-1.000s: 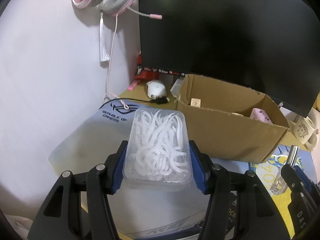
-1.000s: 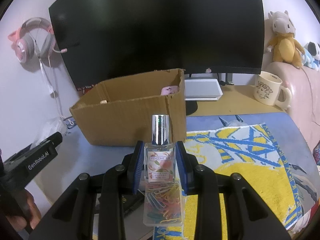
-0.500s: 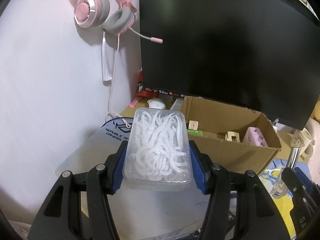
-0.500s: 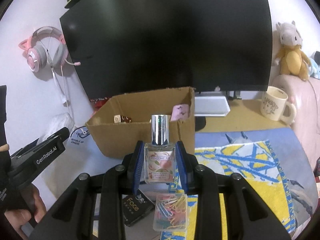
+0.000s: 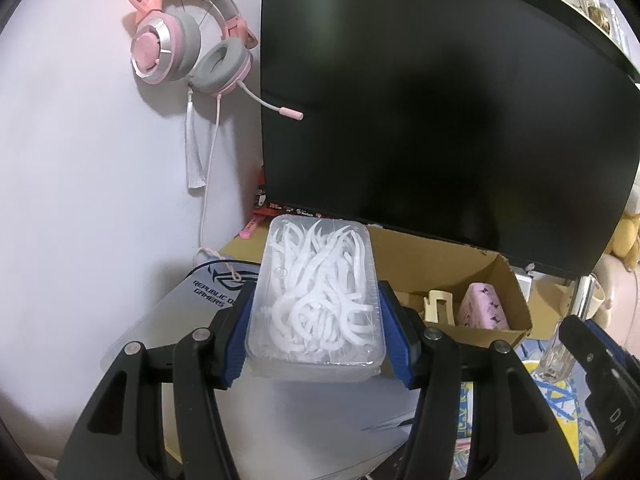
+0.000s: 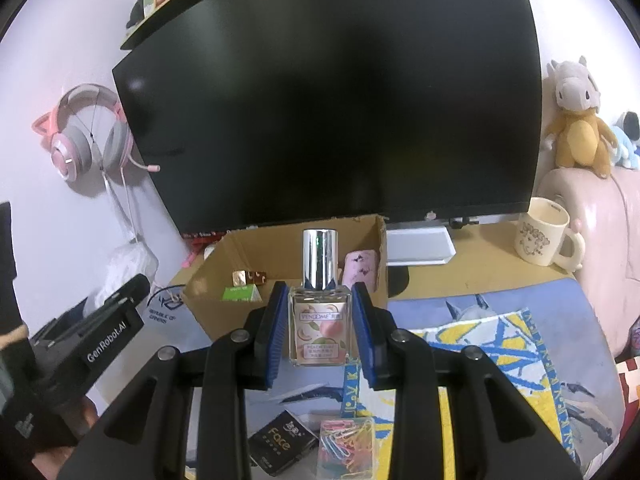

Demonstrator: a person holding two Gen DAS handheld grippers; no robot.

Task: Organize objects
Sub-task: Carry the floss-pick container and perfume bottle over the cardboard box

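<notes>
My left gripper (image 5: 316,332) is shut on a clear plastic box of white floss picks (image 5: 316,300), held in the air in front of the open cardboard box (image 5: 480,280). My right gripper (image 6: 320,328) is shut on a square glass perfume bottle (image 6: 319,326) with a silver cap and a peach label, held upright above the desk just before the cardboard box (image 6: 216,304). Inside the box lie a pink pouch (image 6: 362,270), a green packet (image 6: 240,293), a cream hair claw (image 5: 438,307) and small cubes. The left gripper's black body (image 6: 88,344) shows at the left of the right wrist view.
A large dark monitor (image 6: 332,112) stands behind the box. A pink headset (image 5: 188,52) hangs on the wall at the left. On the desk below lie a clear case of coloured paper clips (image 6: 346,446), a black packet (image 6: 280,446) and a blue-yellow towel (image 6: 500,344). A cream mug (image 6: 544,236) stands at the right.
Both grippers have risen with their objects. The cardboard box now sits lower in both views and its inside shows. The paper clip case has dropped further below the perfume bottle.
</notes>
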